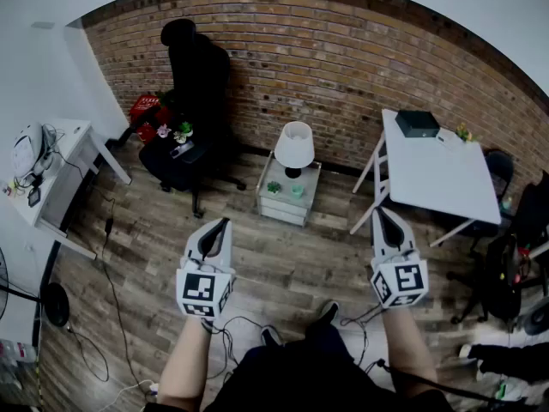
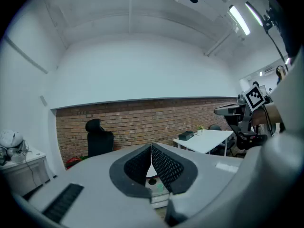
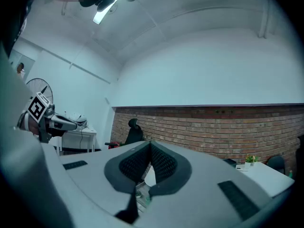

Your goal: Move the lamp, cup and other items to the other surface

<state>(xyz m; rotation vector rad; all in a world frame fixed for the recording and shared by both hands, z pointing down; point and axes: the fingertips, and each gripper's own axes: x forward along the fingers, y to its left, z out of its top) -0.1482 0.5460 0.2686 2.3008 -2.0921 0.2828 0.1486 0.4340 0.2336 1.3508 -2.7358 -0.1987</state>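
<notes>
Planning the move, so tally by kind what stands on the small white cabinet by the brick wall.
Table lamp: 1
Small green plant: 1
Green cup: 1
Total: 3

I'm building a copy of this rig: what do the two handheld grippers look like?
The left gripper and right gripper match: light grey, tapering shells, with black dimpled pads lining the jaws. Each carries a white cube with black square markers at its rear. The forearms are unsleeved.

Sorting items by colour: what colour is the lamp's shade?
The lamp shade is white; head view shows it best.
</notes>
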